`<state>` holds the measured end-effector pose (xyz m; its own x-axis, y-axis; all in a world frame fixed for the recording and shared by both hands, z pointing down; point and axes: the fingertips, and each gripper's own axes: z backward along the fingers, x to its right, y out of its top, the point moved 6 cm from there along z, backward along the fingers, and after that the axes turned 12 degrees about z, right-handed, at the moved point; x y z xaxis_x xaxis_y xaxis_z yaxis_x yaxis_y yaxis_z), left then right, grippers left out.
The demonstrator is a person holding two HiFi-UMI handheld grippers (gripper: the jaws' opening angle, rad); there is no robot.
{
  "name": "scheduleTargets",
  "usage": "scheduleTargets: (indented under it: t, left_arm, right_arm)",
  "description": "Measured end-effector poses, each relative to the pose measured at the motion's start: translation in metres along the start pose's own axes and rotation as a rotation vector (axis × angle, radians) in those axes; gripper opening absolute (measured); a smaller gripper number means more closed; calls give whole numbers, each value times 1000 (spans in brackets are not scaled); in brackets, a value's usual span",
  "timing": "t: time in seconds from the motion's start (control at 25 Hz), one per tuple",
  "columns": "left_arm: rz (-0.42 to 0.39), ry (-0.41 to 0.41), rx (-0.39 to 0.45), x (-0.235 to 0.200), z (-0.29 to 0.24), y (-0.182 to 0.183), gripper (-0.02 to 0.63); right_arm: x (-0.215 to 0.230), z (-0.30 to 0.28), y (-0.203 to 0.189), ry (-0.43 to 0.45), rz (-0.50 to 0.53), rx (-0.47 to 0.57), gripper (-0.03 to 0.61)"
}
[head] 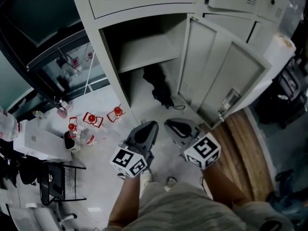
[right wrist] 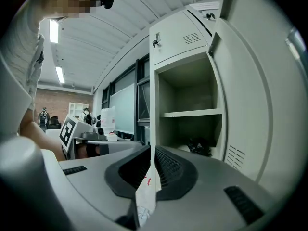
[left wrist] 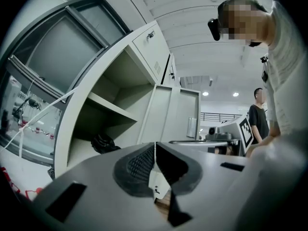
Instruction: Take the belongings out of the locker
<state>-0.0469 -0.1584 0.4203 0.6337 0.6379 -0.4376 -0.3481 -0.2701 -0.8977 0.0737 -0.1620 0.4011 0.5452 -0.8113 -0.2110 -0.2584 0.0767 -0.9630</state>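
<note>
The black bag [head: 157,82] is lying in the open locker [head: 144,49] at 12 o'clock. The left gripper [head: 147,130] and right gripper [head: 176,127] are hovering before it, both with jaws together and empty.

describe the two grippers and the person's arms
The left gripper and right gripper are grey moulded shells with dark ribbed pads lining the jaws. Each carries a white cube with black square markers. The forearms are bare, without sleeves.
</note>
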Motion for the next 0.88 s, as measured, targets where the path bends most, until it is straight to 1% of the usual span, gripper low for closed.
scheduleTargets:
  t: [0.12,0.24,0.4,0.64,0.88]
  left_arm:
    - [4,-7,-14,-14,-10,5,3]
    - [8,-18,-30,-28,-17,5,5]
    - [7,-31,-47,-44,-25,4,3]
    - [33,-32,-69,-63,-28,0,3]
    - [38,-40,-85,-74,-37,0,5]
  right_arm:
    - [10,-13,-1,-18,-9,-23,5]
    - [18,-26,-10,-43,-12,-52,9]
    - [29,-43,-18,-65,-21,-98,43]
    - [46,-68,-25,-98,-27,-176,110]
    - [68,-91,-25,-148,-21,-273,199]
